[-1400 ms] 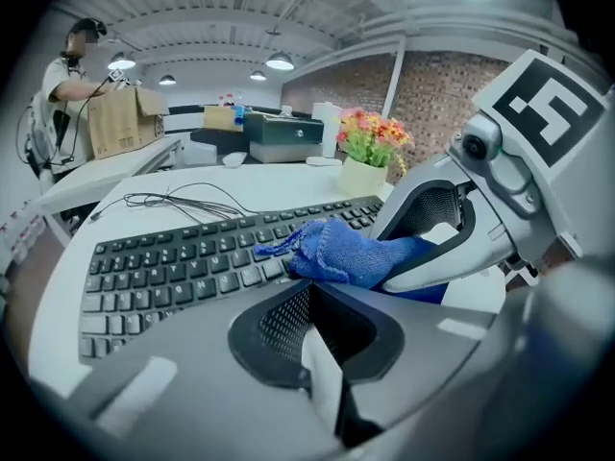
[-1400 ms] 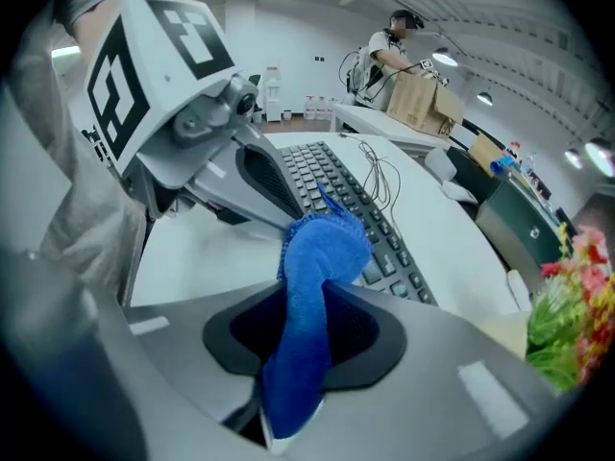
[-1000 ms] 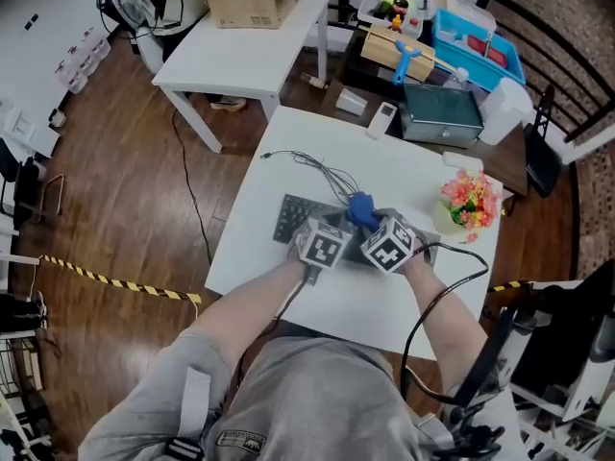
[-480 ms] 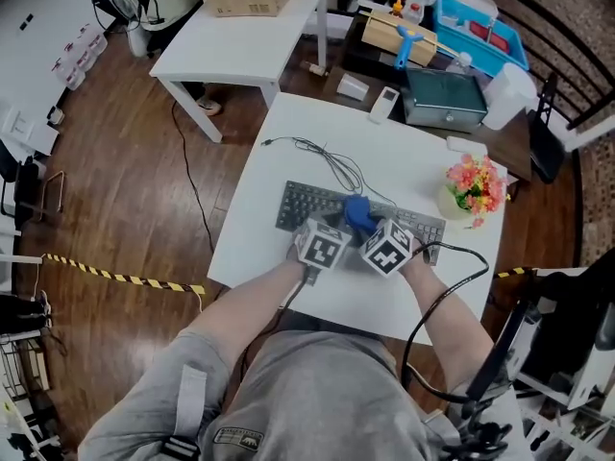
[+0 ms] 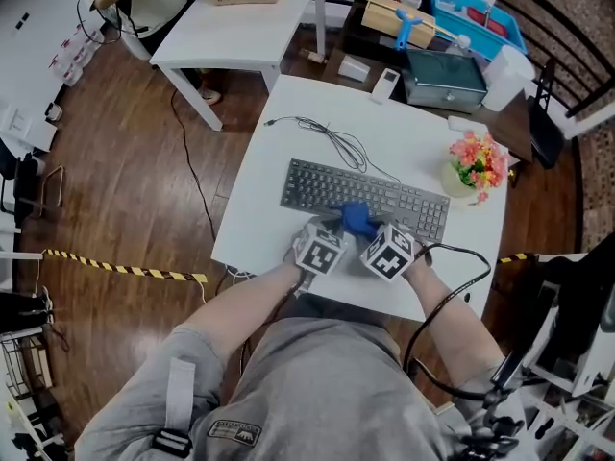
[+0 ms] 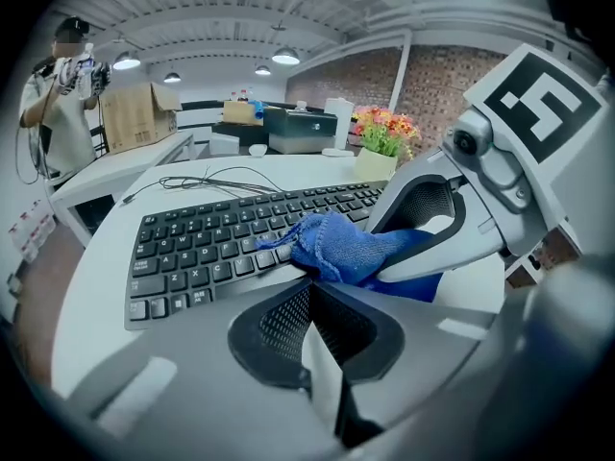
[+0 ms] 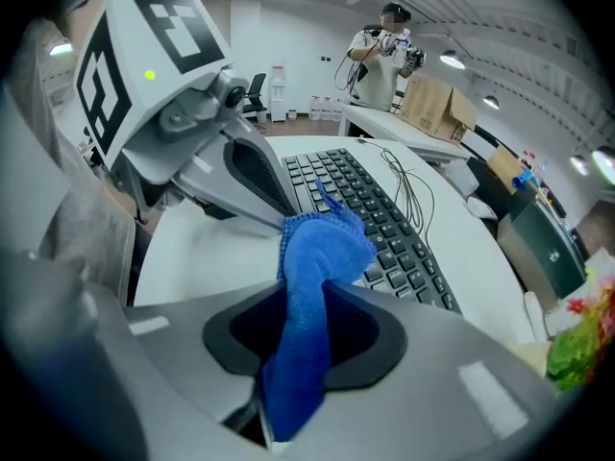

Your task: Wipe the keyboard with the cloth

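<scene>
A dark keyboard [image 5: 365, 198] lies across the white table [image 5: 288, 161]; it also shows in the left gripper view [image 6: 221, 243] and the right gripper view [image 7: 375, 214]. My right gripper [image 7: 306, 296] is shut on a blue cloth [image 7: 312, 286], whose free end rests on the keys at the keyboard's near edge [image 5: 354, 219]. My left gripper [image 6: 309, 284] sits just left of it, jaws together with nothing between them, the tip against the cloth [image 6: 351, 248]. In the head view both grippers, left [image 5: 332, 230] and right [image 5: 365, 232], hover at the keyboard's front edge.
The keyboard's cable [image 5: 332, 142] trails toward the far left of the table. A pot of flowers [image 5: 473, 166] stands at the right edge. A remote [image 5: 385, 85] and a grey box [image 5: 442, 80] lie beyond. A person [image 7: 382, 56] stands by another white table [image 5: 240, 36].
Both grippers and the cloth have slid from the middle of the keyboard toward its near edge, uncovering most of the keys. The right gripper's hold on the cloth is unchanged.
</scene>
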Motion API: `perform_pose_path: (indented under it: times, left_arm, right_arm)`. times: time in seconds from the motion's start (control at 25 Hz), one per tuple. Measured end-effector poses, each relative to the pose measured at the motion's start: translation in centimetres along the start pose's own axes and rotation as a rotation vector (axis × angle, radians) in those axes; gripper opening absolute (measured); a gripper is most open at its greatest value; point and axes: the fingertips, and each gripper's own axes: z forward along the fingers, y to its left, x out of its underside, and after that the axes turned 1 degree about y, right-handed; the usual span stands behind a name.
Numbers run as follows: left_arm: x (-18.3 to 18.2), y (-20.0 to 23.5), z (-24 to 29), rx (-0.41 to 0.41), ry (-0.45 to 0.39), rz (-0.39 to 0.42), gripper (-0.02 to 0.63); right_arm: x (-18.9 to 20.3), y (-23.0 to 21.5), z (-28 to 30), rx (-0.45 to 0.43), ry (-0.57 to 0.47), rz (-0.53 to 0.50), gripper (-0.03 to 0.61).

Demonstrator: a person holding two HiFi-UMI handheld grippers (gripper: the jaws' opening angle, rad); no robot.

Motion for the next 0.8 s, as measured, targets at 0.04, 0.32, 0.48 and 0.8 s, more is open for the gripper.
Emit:
perform_pose_path:
  times: [0.04, 0.32, 0.48, 0.8]
  left_arm:
    - [-0.3, 0.2, 0.0, -0.003, -0.007, -0.001, -0.006]
    - [-4.0, 4.7, -0.4, -0.061, -0.065, -0.035, -0.006]
    - [-5.8, 8.1, -0.4, -0.092, -0.074, -0.068, -0.006]
    - [-5.4, 10.9, 0.1, -0.117, -0.061, -0.09, -0.006]
  right_arm:
    - [-0.1, -0.4, 0.0, 0.002, 0.0, -0.004, 0.11]
    - [-4.4, -5.4, 0.2, 0.056, -0.032, -0.017, 0.11]
    - [-7.4, -8.3, 1.5, 0.088, -0.034, -0.034, 0.11]
    - [-9.0, -9.3, 3.3, 0.088, -0.002, -0.022, 0.11]
